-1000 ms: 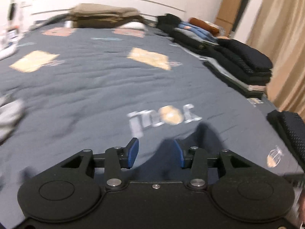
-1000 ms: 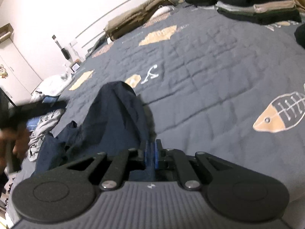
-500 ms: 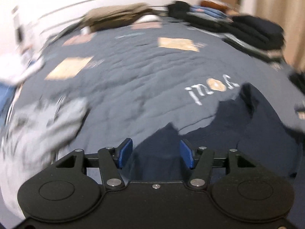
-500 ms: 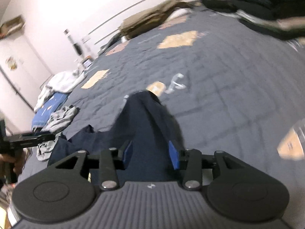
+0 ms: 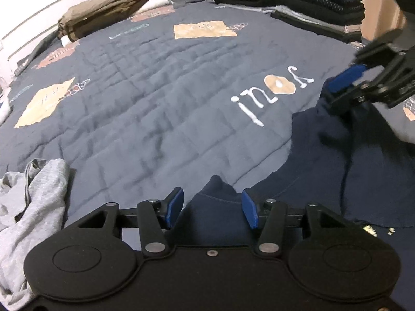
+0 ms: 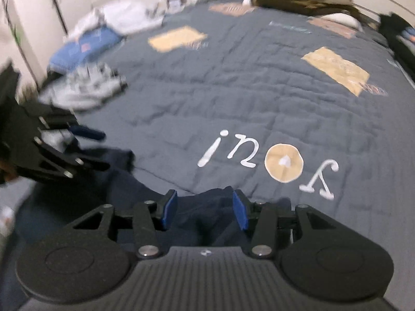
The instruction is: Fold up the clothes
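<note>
Only from the right wrist, blue pillow (image 6: 85, 49); both grippers' jaws spread wide around navy garment (image 5: 324, 160), ungripped.

left gripper (image 5: 212, 208): jaws spread wide, held low
right gripper (image 6: 205, 208): jaws spread wide, held low

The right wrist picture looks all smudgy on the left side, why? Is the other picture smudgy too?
In the right wrist view, the left gripper and the grey clothes are smeared by motion blur, while the white letters on the quilt look sharper. In the left wrist view, most is crisp; only the right gripper at the edge is blurred. Both views bend at the edges: fisheye.
</note>
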A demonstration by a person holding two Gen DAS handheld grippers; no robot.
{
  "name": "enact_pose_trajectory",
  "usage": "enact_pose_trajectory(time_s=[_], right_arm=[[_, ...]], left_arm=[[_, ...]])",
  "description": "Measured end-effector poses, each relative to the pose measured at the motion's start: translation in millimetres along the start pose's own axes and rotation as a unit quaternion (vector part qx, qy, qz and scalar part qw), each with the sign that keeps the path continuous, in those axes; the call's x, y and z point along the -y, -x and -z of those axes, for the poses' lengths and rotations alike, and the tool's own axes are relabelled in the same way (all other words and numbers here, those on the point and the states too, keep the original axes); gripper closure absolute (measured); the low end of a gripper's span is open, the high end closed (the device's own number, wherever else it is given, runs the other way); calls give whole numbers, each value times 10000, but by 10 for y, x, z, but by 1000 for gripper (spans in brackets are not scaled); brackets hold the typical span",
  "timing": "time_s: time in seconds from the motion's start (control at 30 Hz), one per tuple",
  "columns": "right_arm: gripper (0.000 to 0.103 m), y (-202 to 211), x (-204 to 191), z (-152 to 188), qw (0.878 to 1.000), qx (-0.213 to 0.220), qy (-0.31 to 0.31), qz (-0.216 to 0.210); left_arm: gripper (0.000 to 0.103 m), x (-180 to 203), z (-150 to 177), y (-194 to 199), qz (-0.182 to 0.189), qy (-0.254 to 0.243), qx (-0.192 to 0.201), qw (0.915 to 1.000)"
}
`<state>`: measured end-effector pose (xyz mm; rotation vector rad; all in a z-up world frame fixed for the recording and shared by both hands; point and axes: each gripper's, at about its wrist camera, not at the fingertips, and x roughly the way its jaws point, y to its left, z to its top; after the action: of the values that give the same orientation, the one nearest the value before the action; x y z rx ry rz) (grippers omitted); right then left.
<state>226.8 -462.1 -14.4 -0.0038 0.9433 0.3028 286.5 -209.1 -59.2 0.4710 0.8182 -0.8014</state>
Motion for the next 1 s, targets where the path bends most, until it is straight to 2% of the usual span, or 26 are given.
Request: enact_pose_trajectory(time_s=[0.1,0.2,0.3,0.37,0.4,0.43,0.47,0.5,0.57,0.67,0.73,0.8,0.87,0.9,0.93,1.0], right_arm=[[57,-207,-9,-30,9992,-300,233,128],[57,-414,-18,-61,9968,-599,466,256],[57,-622,-26,-91,9928,-897,698,384],[57,-760,-32,-111,9892,-1095,852,469],[64,-826,-36,-120,9873,-1189,928,508],[76,-811,-55,-99,9875,-1152,975,459],[89,-787,-74,-90,9876,-1121,1018,408],[96,-742,-81,-92,9896,-992,967,389],[97,-650,-95,-98,9929,-730,865,354],[98,-434,-110,-192,9967,87,660,474],[98,-350,-115,-251,9948,559,629,571],[98,-328,-121,-290,9905,927,700,740],[97,-402,-88,-234,9912,895,593,772],[96,-439,-71,-206,9915,879,540,789],[95,-476,-54,-178,9918,863,486,805],[92,-546,-21,-121,9923,836,375,833]], left_arm=[[52,-47,-6,-78,11,-116,-130,9998],[42,-51,-4,-174,26,-297,-253,9992],[43,-60,13,-260,161,-314,-375,9987],[59,-60,37,-290,347,-327,-417,9980],[79,-52,55,-290,474,-366,-409,9974],[86,-49,73,-284,500,-361,-390,9973],[88,-45,90,-278,522,-355,-370,9973],[90,-44,108,-254,498,-352,-281,9977],[93,-70,139,-152,383,-296,80,9988],[95,-149,116,53,120,-27,791,9968],[95,-146,71,104,-216,-54,987,9949],[95,-153,33,14,-378,-27,844,9957],[90,-168,12,-137,-435,168,491,9977],[87,-159,17,-158,-531,206,437,9974],[82,-149,22,-177,-630,242,389,9970],[73,-151,50,-56,-684,508,586,9946]])
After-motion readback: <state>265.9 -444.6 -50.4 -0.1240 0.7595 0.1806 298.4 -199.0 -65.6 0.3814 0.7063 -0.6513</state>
